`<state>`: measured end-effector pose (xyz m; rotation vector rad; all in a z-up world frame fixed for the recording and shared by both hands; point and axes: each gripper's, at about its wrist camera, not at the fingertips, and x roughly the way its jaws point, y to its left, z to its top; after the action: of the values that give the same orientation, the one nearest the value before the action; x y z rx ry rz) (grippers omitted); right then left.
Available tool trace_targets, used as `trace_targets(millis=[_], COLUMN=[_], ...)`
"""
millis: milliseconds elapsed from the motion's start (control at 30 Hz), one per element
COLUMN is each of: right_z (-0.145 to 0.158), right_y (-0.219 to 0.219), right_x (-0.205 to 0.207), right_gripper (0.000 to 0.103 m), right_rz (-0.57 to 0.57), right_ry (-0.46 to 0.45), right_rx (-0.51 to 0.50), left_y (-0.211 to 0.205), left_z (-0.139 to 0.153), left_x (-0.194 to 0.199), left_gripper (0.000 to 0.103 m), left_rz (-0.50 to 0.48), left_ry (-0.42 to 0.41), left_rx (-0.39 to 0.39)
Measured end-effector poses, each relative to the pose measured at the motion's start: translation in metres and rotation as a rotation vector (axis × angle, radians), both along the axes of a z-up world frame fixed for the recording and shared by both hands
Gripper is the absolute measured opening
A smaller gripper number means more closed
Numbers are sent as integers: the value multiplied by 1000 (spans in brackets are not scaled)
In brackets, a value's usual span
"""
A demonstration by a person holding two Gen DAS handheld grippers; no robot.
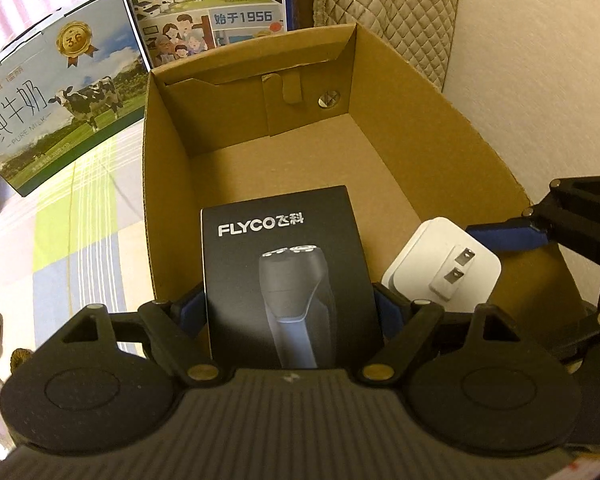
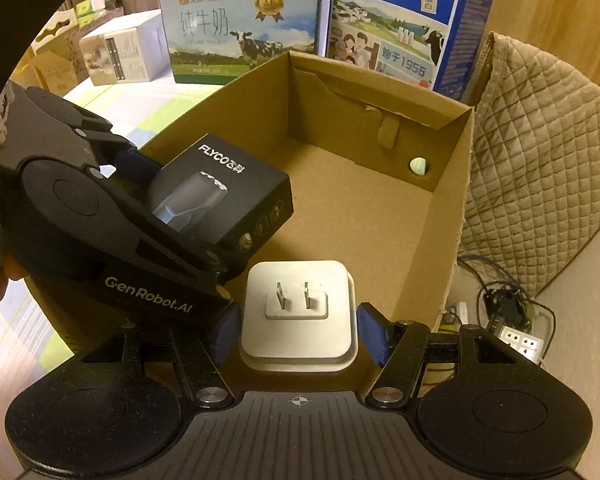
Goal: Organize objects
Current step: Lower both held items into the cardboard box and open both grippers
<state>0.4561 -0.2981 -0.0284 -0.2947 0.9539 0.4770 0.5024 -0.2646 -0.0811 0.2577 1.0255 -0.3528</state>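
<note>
Left tongs (image 1: 290, 312) clamped on black FLYCO shaver box (image 1: 288, 280); right tongs (image 2: 298, 336) clamped on white plug adapter (image 2: 298, 316). Both held over near end of cardboard box (image 2: 452, 208). Box floor bare: nothing placed yet, both releases pending.

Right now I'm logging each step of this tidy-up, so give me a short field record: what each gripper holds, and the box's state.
left gripper: shut on black FLYCO shaver box, over the carton's near end
right gripper: shut on white square plug adapter, prongs up
open brown cardboard carton: floor bare, nothing resting in it yet
behind carton: two milk cases
</note>
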Motion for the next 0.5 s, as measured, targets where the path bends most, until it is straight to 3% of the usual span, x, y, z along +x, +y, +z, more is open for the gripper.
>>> trace_targets(millis=[500], right_z=[-3], right_y=[1], right_x=[-1], right_gripper=[61], right_rz=[14], right_ry=[-19], right_rx=[-29], left_y=[1], left_z=[1], left_x=[0], left_gripper=[85], left_rz=[-4], left_ry=[13], left_rx=[-19])
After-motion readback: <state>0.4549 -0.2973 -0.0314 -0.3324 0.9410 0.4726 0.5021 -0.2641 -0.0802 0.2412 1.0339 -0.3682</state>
